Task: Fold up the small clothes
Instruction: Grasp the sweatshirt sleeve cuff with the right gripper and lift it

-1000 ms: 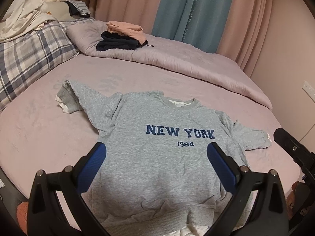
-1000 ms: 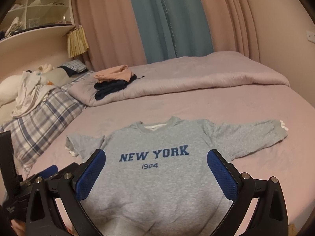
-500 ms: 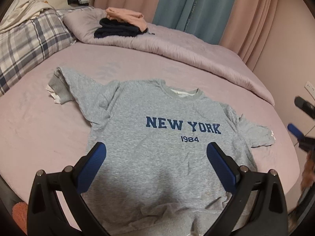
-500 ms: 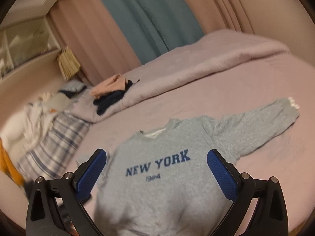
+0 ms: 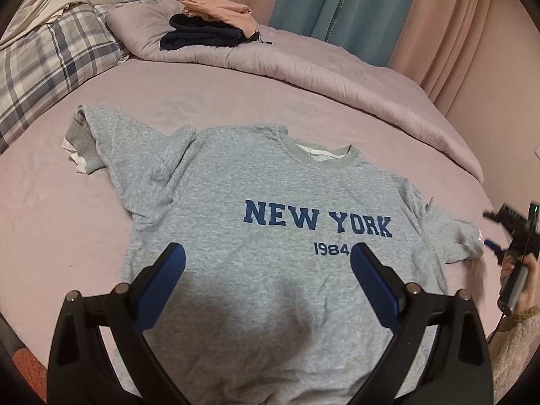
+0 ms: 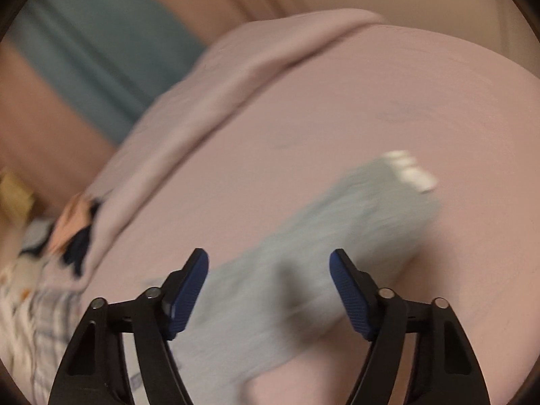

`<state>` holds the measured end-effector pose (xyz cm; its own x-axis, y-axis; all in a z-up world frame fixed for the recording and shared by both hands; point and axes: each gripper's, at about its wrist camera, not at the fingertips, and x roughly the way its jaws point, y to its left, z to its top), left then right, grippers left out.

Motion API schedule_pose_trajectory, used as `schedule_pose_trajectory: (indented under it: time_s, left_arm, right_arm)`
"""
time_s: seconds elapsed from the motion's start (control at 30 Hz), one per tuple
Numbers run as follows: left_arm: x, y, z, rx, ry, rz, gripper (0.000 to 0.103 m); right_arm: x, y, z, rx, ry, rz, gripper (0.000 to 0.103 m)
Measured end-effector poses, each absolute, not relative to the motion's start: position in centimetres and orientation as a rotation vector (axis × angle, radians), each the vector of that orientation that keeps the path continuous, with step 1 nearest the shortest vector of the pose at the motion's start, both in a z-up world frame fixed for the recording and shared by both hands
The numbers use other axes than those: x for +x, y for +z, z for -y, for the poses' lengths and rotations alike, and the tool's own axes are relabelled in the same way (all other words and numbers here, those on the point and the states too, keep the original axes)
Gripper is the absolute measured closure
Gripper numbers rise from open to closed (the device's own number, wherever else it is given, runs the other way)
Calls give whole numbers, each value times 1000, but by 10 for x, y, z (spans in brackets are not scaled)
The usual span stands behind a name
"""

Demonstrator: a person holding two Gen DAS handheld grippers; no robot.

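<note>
A grey sweatshirt [image 5: 256, 185] with "NEW YORK 1984" in blue lies flat, front up, on the pink bed [image 5: 50, 236]. My left gripper [image 5: 268, 263] is open and empty above its lower chest. The right gripper shows at the right edge of the left wrist view [image 5: 489, 236], near the cuff of the sweatshirt's right-hand sleeve [image 5: 452, 236]. The right wrist view is blurred: my right gripper [image 6: 269, 263] is open and empty over that sleeve [image 6: 337, 236], whose white-edged cuff [image 6: 410, 168] lies ahead to the right.
A folded pink quilt [image 5: 303, 64] runs along the far side, with folded dark and peach clothes [image 5: 209, 27] on it. A plaid pillow [image 5: 44, 64] and loose laundry lie at the far left. Curtains [image 5: 337, 3] hang behind.
The left gripper has moved lower and closer over the sweatshirt. The right gripper has swung right and down to the sleeve, and its jaws have narrowed a little.
</note>
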<state>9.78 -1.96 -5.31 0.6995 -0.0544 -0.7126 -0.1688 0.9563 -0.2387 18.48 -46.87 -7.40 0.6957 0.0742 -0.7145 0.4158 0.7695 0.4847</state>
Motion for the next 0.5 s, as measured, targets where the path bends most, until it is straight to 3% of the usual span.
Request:
schedule_pose_trajectory:
  time_s: [0.2, 0.37, 0.5]
  left_arm:
    - [107, -60, 18, -324, 59, -833, 7]
    - [108, -63, 13, -321, 72, -848, 7]
    - [111, -66, 11, -338, 72, -854, 7]
  right_arm:
    - [170, -120, 521, 852, -316, -799, 34]
    - [146, -116, 531, 797, -491, -774, 34]
    - [122, -130, 538, 933, -429, -775, 34]
